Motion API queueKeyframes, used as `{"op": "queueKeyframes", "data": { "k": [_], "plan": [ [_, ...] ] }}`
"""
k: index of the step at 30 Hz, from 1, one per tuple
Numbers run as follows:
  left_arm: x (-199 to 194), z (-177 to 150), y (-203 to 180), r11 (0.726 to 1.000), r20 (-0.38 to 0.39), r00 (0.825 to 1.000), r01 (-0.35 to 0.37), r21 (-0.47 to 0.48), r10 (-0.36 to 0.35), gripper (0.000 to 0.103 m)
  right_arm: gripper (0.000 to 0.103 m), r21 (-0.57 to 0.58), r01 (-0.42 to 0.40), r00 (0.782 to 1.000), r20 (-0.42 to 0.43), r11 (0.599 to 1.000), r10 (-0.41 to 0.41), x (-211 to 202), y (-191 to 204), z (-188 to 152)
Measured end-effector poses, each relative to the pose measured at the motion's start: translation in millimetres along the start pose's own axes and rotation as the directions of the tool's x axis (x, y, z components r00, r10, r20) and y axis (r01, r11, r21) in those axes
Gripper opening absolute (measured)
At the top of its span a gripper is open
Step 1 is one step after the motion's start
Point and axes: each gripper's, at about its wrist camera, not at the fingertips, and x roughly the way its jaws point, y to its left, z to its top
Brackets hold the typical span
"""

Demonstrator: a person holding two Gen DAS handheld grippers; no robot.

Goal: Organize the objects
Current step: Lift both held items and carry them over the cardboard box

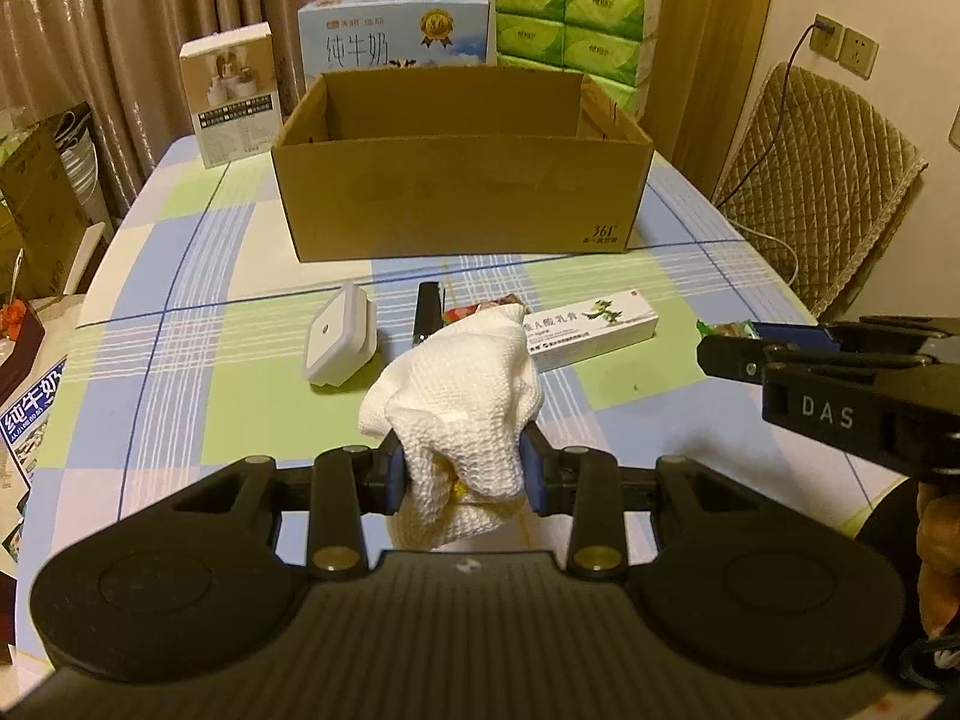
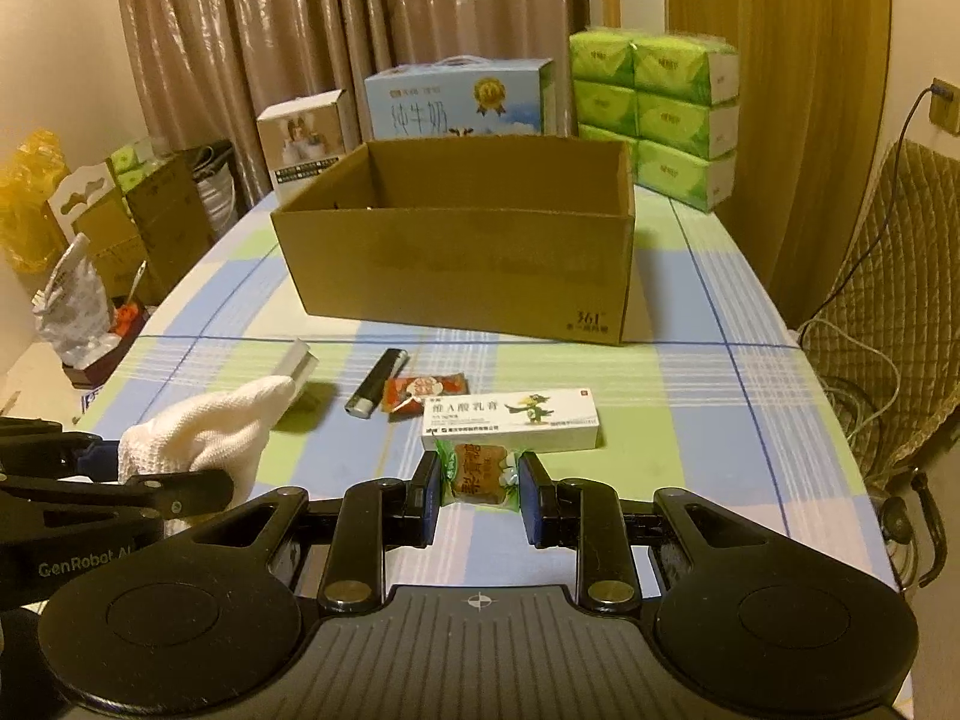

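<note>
On our left, we are pinching a white knitted glove (image 1: pixel 465 405) between the fingers of the left gripper (image 1: pixel 467 471), holding it above the checked bench (image 1: pixel 180 276). Lying on the bench ahead, left to right, are a white square device (image 1: pixel 339 339), a black lighter (image 1: pixel 427 309), a red snack packet (image 2: pixel 426 393) and a white ointment box (image 2: pixel 513 417). On the right, the right gripper (image 2: pixel 480 495) is pinching a green-wrapped pastry (image 2: pixel 477 474). Beyond them an open cardboard box (image 2: pixel 468 258) is sitting mid-bench.
</note>
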Motion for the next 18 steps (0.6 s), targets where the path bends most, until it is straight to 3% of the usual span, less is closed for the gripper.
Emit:
{"op": "queueKeyframes", "data": {
  "k": [18],
  "plan": [
    [-20,8,-10,1.000,0.031,0.999,0.013,0.011,-0.013,0.032,0.024,0.000,0.017,0.999,0.031,1.000,-0.017,-23,-9,6]
  ]
}}
